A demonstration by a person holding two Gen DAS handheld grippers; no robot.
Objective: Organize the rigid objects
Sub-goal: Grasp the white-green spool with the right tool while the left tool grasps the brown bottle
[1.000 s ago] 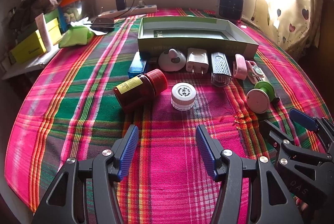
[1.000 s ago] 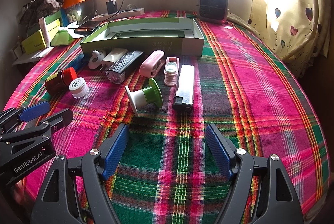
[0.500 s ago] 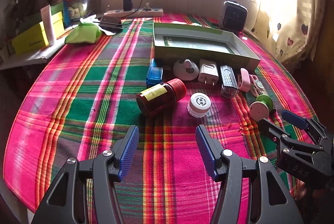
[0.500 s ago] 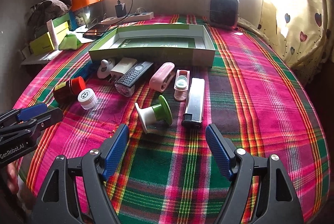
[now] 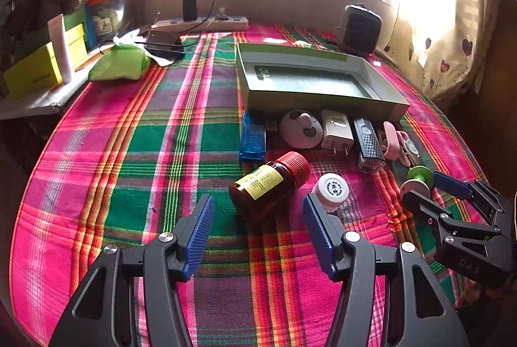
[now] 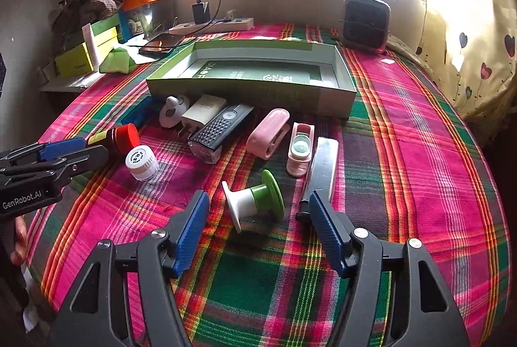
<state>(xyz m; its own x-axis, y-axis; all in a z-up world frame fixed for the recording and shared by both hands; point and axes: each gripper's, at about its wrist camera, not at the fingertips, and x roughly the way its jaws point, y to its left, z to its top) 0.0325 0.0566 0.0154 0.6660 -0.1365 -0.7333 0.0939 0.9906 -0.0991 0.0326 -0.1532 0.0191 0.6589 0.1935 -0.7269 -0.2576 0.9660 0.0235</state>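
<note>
A tray (image 6: pixel 252 88) lies on the worktop (image 6: pixel 420 153), with a row of small things along its near side. In front of the row lie a bottle (image 5: pixel 268 185), a jar (image 5: pixel 331 190) to its right, and a spool (image 6: pixel 255 201) further right.

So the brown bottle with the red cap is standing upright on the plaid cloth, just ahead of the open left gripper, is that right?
Not quite. The brown bottle with the red cap is lying on its side on the plaid cloth, not standing upright. The rest holds: it lies just ahead of the open left gripper, as the left wrist view shows.
</note>
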